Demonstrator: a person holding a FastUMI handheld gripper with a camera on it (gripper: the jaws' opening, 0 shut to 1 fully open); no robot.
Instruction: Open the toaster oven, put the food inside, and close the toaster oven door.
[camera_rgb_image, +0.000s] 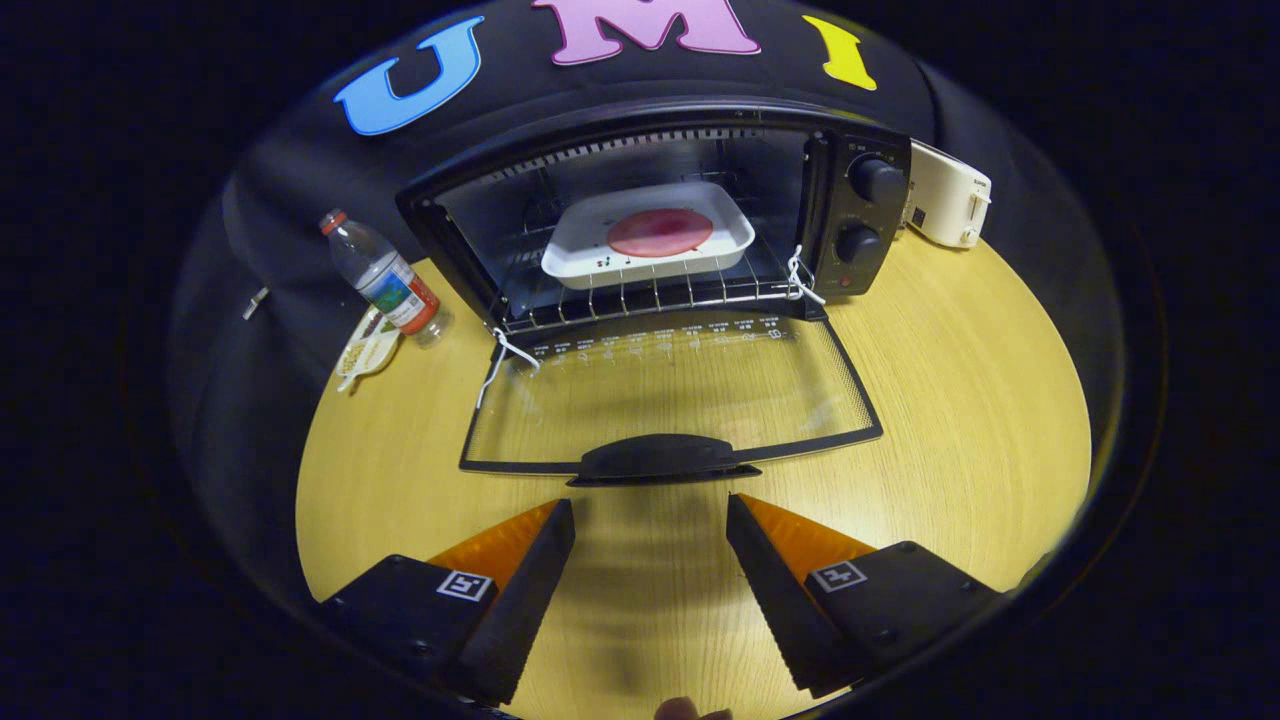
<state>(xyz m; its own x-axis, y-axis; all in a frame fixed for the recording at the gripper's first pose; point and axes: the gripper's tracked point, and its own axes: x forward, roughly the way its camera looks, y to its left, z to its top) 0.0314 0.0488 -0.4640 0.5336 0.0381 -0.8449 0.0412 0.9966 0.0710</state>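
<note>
2 fingers spread wide, claw (650, 510) empty, apparently just short of door handle (660, 458).

No wording can be read: the glass door (670, 395) of the toaster oven (660, 215) carries a row of pale marks along its hinge edge (too small to make out), and the bottle (385, 280) left of that oven wears a blurred label.
</note>
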